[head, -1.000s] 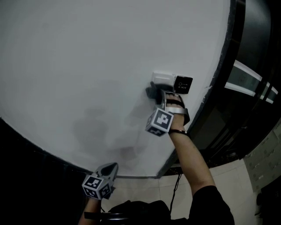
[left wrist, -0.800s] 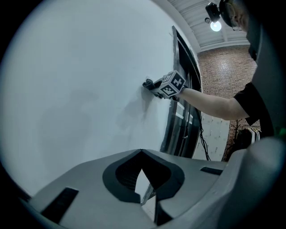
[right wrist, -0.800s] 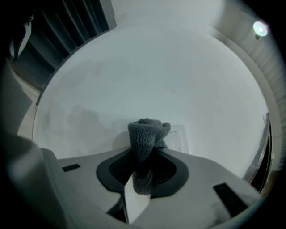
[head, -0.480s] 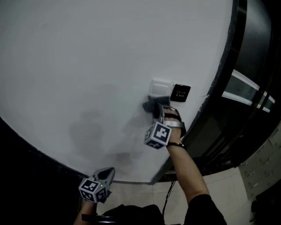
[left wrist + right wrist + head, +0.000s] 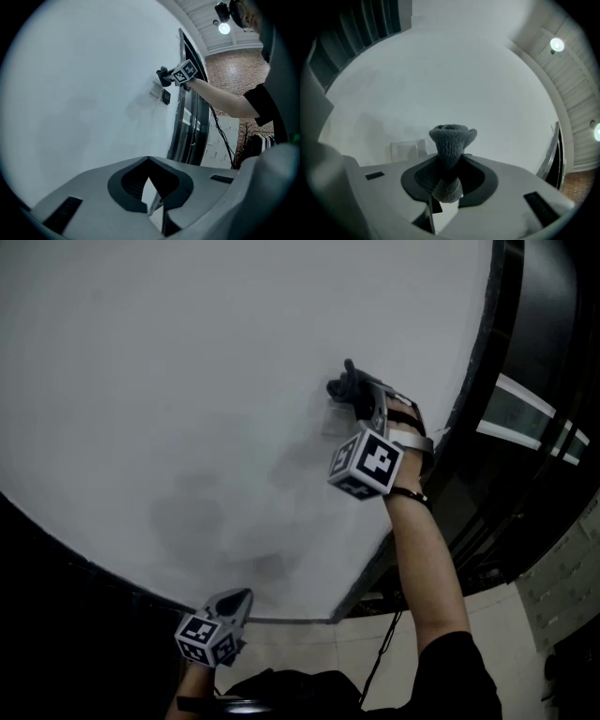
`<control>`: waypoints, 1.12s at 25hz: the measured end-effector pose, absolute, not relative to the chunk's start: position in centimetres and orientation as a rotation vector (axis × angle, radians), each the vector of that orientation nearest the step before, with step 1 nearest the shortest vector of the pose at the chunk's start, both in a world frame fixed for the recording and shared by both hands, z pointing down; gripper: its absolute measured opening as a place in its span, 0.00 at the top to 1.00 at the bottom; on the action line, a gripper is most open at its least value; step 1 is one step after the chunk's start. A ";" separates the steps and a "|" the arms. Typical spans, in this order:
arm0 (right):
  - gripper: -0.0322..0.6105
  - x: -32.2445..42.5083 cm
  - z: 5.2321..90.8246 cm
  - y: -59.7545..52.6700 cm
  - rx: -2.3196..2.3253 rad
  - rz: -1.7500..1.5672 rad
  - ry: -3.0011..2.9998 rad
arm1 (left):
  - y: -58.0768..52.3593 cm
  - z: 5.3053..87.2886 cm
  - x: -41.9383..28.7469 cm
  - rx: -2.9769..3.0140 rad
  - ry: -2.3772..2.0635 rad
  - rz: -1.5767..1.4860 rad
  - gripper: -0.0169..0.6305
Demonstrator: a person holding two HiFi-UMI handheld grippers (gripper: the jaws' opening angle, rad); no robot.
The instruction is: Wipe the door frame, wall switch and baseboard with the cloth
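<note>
Starting at the lower left of the head view, the left gripper (image 5: 239,599) hangs low beside the white wall (image 5: 187,352). Its jaws are closed tip to tip with nothing between them, as its own view confirms. Its position has barely changed from half a second ago.

Toward centre right, the right gripper (image 5: 364,399) is raised at the end of an extended forearm (image 5: 422,549). Its jaws are clamped on the grey cloth (image 5: 343,388). The cloth is bunched into a short roll. Its long axis runs along the jaws, and its flared free end points forward at the wall. In the head view this end points up and to the left and lies at the wall surface; actual contact cannot be confirmed.

In the right gripper view the white wall switch (image 5: 408,151) sits just below and left of the cloth tip. The left gripper view shows a black plate (image 5: 165,97) beside the switch.

Half a second ago the right gripper was below the switch, and both switch and black plate were exposed in the head view. The gripper has since moved up the wall, and it now covers both in that view.

At the far right, the dark door frame (image 5: 495,324) runs along the edge of the wall.
</note>
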State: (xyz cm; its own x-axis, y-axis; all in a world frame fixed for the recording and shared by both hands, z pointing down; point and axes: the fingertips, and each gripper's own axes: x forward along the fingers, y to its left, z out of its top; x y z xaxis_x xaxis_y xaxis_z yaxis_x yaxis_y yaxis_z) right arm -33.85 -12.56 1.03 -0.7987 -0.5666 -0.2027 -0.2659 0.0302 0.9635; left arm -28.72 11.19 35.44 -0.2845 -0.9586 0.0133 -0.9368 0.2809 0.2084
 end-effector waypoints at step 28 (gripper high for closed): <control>0.81 -35.9 10.7 -12.4 0.654 -1.722 -2.054 | 12.0 35.5 -28.3 1.754 -2.408 -0.224 0.99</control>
State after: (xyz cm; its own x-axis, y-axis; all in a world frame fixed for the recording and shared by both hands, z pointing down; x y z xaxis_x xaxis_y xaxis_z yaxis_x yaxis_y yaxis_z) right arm -35.91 -12.44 10.72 -0.8192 -0.5734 -0.0067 -0.1067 0.1409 0.9842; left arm -28.31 11.99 35.54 -0.3028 -0.9524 0.0361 -0.9294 0.3035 0.2100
